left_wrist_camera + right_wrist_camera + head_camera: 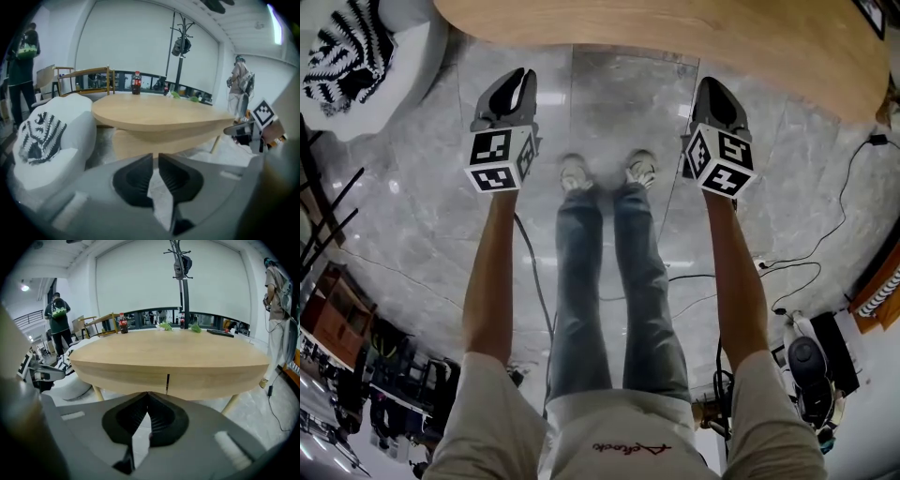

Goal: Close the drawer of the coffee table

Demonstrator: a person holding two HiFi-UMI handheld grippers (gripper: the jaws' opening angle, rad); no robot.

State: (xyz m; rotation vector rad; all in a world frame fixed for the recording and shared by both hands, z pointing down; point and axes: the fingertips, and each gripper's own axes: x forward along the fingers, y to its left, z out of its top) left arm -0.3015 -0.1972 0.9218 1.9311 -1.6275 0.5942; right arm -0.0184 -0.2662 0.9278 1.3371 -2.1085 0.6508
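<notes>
The coffee table (675,33) is a pale wooden oval across the top of the head view. In the right gripper view its rim (168,373) shows one thin dark vertical seam (167,383), and no drawer front stands out from it. Both grippers hang over the marble floor, short of the table and apart from it. My left gripper (518,82) (155,159) has a slim gap between its fingertips and nothing in it. My right gripper (713,89) (148,394) is shut, tips touching, empty.
A white seat with a black-and-white cushion (345,52) (40,138) stands left of the table. A cola bottle (136,83) (123,323) and small items sit on the tabletop. Cables (811,258) trail on the floor at right. People stand at the room's sides.
</notes>
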